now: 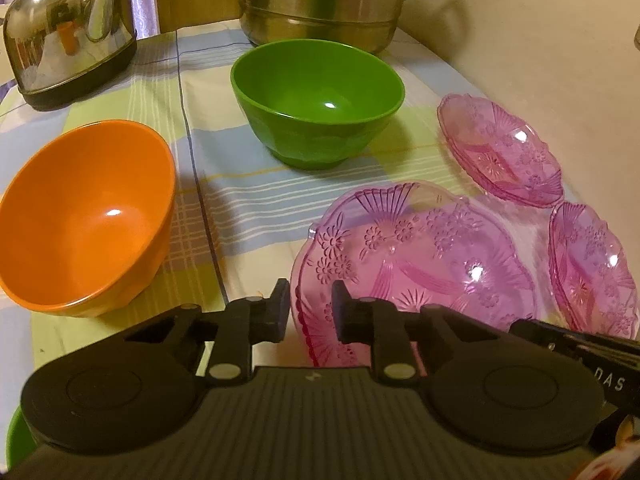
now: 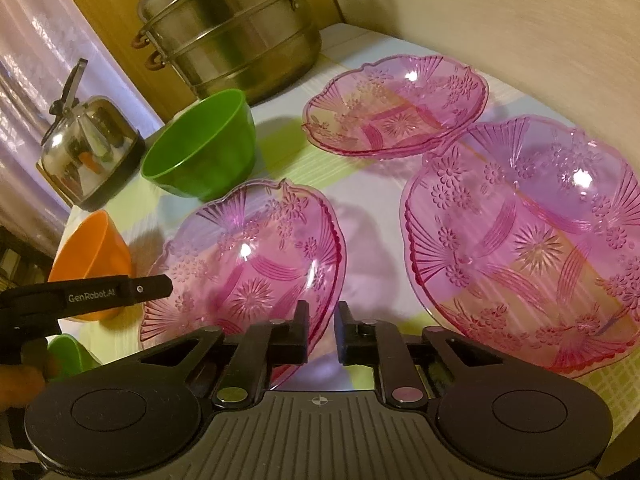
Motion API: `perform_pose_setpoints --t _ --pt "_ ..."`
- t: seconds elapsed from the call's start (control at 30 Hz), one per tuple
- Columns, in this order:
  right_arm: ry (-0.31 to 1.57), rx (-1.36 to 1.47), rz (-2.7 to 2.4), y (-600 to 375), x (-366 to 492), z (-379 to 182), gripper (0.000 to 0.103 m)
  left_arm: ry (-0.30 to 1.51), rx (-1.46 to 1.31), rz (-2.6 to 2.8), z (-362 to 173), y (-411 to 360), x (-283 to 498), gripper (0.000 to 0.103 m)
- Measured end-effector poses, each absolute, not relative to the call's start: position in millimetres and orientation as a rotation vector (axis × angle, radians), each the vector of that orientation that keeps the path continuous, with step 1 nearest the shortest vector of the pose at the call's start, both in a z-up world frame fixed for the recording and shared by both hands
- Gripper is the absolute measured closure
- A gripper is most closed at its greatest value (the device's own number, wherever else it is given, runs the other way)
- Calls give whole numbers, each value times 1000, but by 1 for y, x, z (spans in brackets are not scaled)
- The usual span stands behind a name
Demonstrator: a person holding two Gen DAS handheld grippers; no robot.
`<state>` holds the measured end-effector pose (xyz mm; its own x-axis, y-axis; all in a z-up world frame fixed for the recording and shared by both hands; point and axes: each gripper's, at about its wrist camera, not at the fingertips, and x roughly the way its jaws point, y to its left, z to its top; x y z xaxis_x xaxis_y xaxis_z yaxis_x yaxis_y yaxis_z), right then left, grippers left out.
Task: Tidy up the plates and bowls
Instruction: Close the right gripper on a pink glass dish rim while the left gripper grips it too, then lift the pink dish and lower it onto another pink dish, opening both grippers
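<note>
Plates and bowls: not sorted yet, by the look of it. No stack anywhere, every piece sitting single on the worktop (image 1: 224,200).

Count:
- Seeing 3 pink see-through plates. Near plate (image 1: 420,272) right at the left claw (image 1: 311,312), rim between its pads. Second plate (image 1: 500,152) ahead and to the right of that claw. Third plate (image 1: 592,268) off to its right, close beside the near plate.
- Seeing 2 bowls for sure: orange bowl (image 1: 88,216) left of the left claw, green bowl (image 1: 320,96) straight ahead, well apart from each other.
- Also spotting a green edge (image 1: 16,444) low and left, behind the left claw. Possibly a third bowl, can't tell.
- Not part of the job: 1 steamer pot (image 1: 320,12) and 1 kettle (image 1: 68,32) at the back.

Claws:
- Left claw nearly together, looks clamped on the left rim of the near plate.
- Right claw (image 2: 322,328) closed down, meeting the opposite rim of the same plate (image 2: 248,264). Looks pinched, but rim partly hidden behind one finger.

Left to do, judging from this: lift the near plate, nest all three plates, then nest the bowls. Basically everything.
</note>
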<state>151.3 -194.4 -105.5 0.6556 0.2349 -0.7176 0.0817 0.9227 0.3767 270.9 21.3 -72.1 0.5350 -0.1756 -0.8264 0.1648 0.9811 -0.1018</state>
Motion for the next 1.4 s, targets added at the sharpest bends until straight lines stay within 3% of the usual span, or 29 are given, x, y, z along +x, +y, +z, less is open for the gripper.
perform_pose_setpoints --t 0.43,0.8,1.4 --pt "791 381 95 -207 143 -85 91 897 -48 -230 -42 13 264 88" --pt "718 356 47 -259 160 -46 91 814 -42 -294 -8 -54 297 88" --pt "710 295 -28 -298 247 -46 91 829 -54 -238 -52 -128 371 88"
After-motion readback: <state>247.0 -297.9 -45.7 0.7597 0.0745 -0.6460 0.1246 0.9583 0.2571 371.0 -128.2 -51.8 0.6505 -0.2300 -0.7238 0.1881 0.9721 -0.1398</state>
